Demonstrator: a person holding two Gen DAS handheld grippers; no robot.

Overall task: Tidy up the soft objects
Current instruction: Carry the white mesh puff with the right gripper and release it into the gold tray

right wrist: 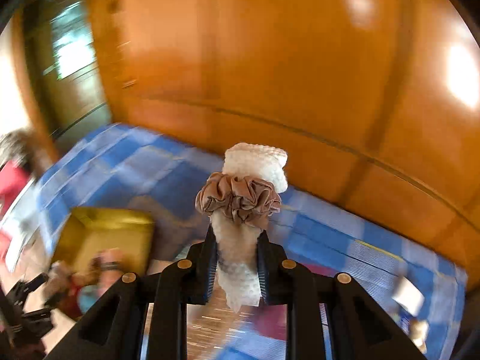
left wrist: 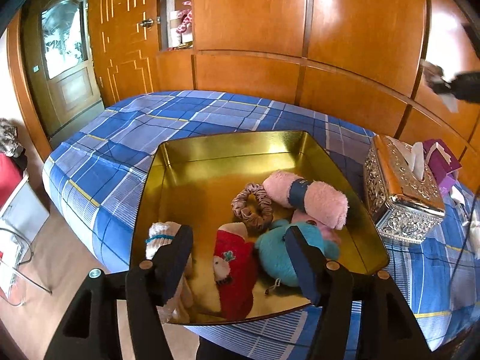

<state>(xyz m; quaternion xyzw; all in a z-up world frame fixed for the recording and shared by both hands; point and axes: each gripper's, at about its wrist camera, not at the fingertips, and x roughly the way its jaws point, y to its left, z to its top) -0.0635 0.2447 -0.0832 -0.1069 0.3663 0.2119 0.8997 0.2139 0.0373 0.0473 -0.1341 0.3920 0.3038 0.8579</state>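
A gold tin tray (left wrist: 228, 150) lies on the blue plaid bed (left wrist: 126, 138). Inside it are a pink rolled towel (left wrist: 324, 201), a brown scrunchie (left wrist: 252, 207), a teal plush (left wrist: 276, 255), a red knitted piece with a doll face (left wrist: 237, 273) and a beige sock bundle (left wrist: 159, 237). My left gripper (left wrist: 238, 229) hovers open above the tray's near half, its pads touching nothing. My right gripper (right wrist: 237, 237) is shut on a white knitted roll (right wrist: 255, 162) ringed by a second brown scrunchie (right wrist: 237, 201), held up in the air to the right of the tray (right wrist: 105, 228). That view is blurred.
An ornate silver tissue box (left wrist: 402, 192) stands right of the tray, with a purple box (left wrist: 441, 162) behind it. Wooden wardrobe panels (left wrist: 270, 30) back the bed. A door (left wrist: 66, 60) and floor lie to the left, past the bed's edge.
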